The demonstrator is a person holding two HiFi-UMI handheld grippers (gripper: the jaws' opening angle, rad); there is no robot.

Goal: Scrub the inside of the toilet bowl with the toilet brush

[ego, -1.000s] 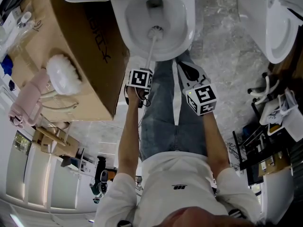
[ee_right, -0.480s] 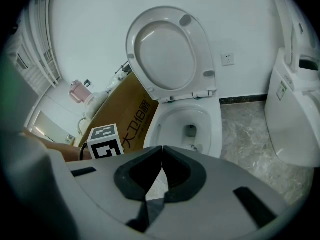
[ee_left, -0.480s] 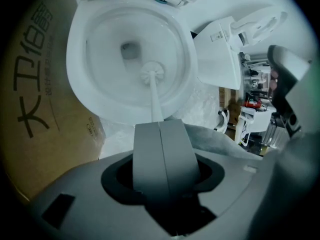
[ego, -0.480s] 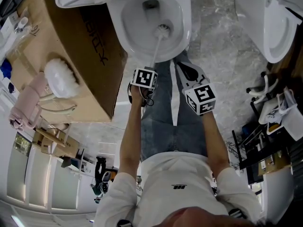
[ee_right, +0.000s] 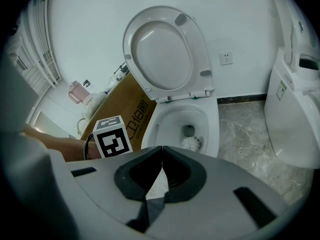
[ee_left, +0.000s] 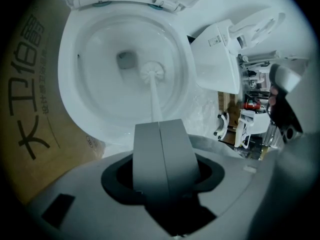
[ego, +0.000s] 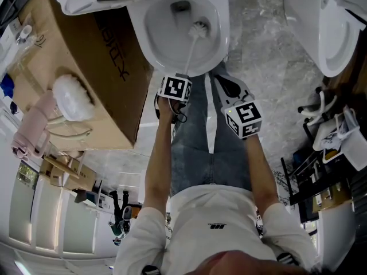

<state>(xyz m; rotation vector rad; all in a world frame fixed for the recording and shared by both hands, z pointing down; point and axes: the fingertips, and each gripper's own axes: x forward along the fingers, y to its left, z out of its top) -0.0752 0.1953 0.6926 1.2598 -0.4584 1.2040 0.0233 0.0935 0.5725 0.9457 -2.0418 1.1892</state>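
Observation:
The white toilet bowl (ego: pixel 221 44) is at the top of the head view, its seat lid (ee_right: pixel 165 49) raised. A white toilet brush (ego: pixel 199 28) has its head against the bowl's inner right wall, beside the drain hole. Its thin handle runs down to my left gripper (ego: pixel 179 76), which is shut on it. In the left gripper view the handle leaves the closed jaws (ee_left: pixel 159 122) and ends at the brush head (ee_left: pixel 152 73). My right gripper (ego: pixel 225 85) hangs just right of the bowl's front, shut and holding nothing (ee_right: pixel 161 147).
A brown cardboard box (ego: pixel 86 50) stands against the bowl's left side, with a white fluffy brush (ego: pixel 71 96) and a pink object (ego: pixel 34 119) on it. A second white toilet (ego: pixel 327 27) stands at right above cluttered racks (ego: pixel 327 136). Grey marble floor (ego: pixel 264 50) lies between.
The brush head has swept from the bowl's front middle up and to the right wall. My left gripper rose slightly with it. The right gripper stayed still.

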